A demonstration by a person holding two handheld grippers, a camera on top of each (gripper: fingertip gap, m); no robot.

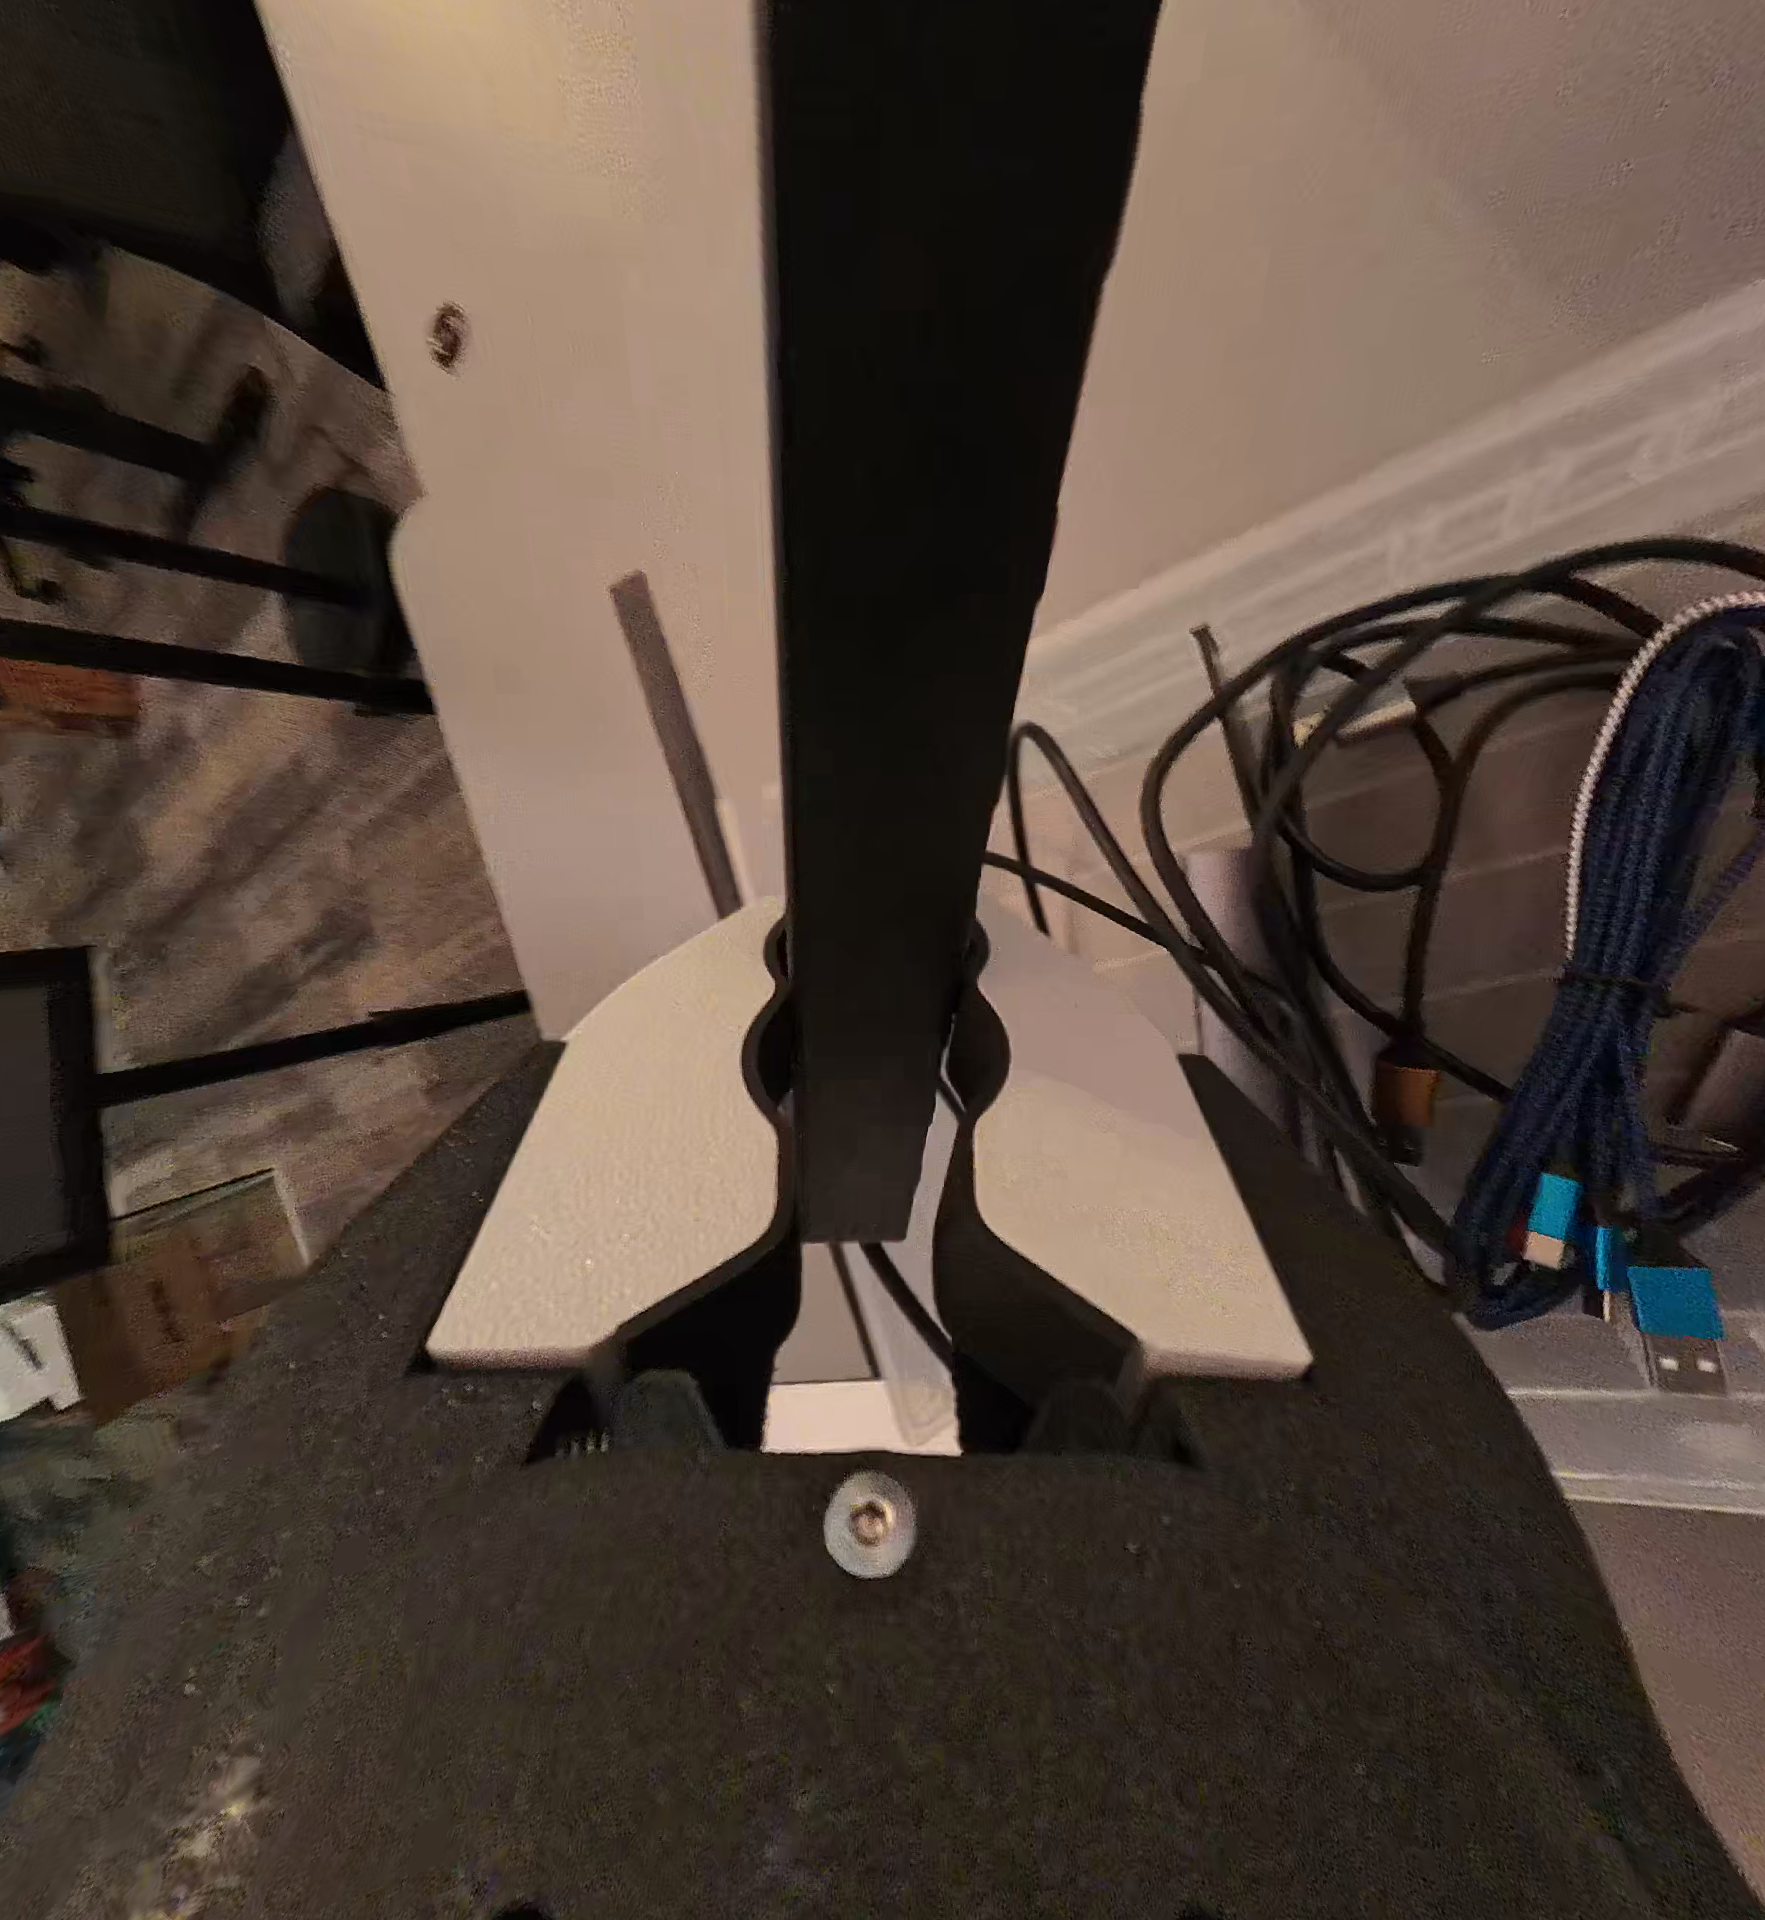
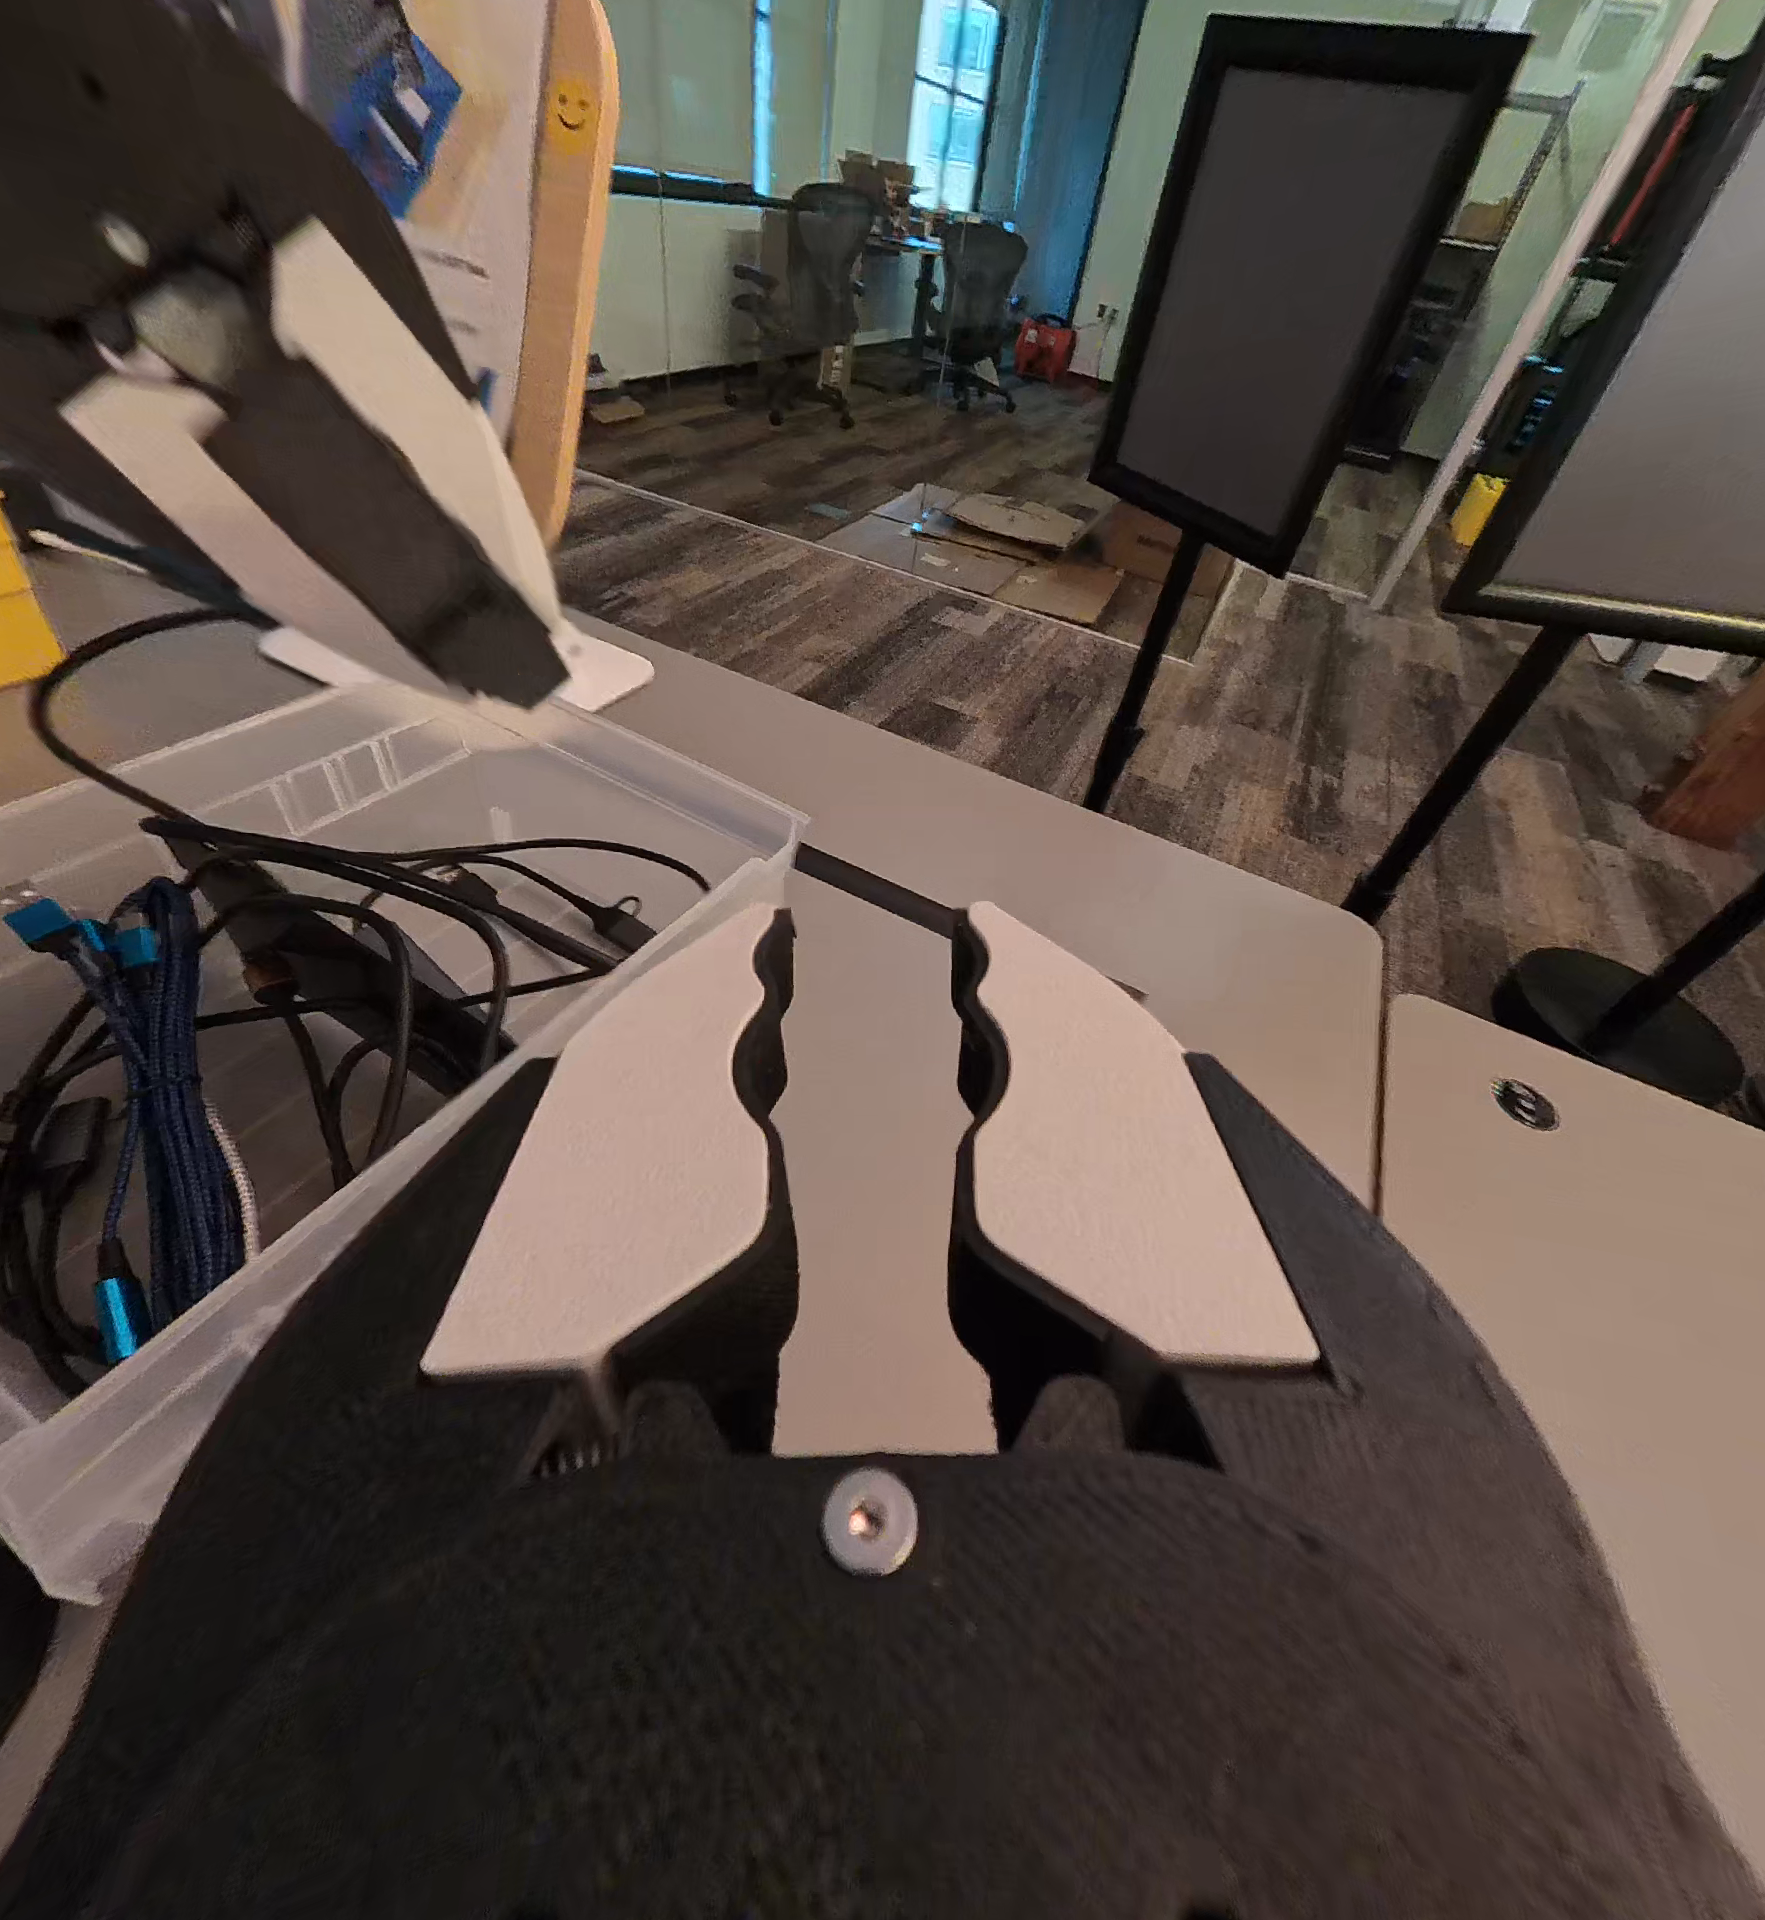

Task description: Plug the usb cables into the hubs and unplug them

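Warm, dim indoor light is tinting the left wrist view beige, while cooler daylight is coming through the far windows in the right wrist view. Motion blur is smearing the floor at the left view's edge. Wide-angle distortion is bending straight lines near the borders. A soft sheen is lying on the tabletop.

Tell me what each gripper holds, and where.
Left gripper is shut on a black hub, clamped near its end. Right gripper is open and holds nothing.
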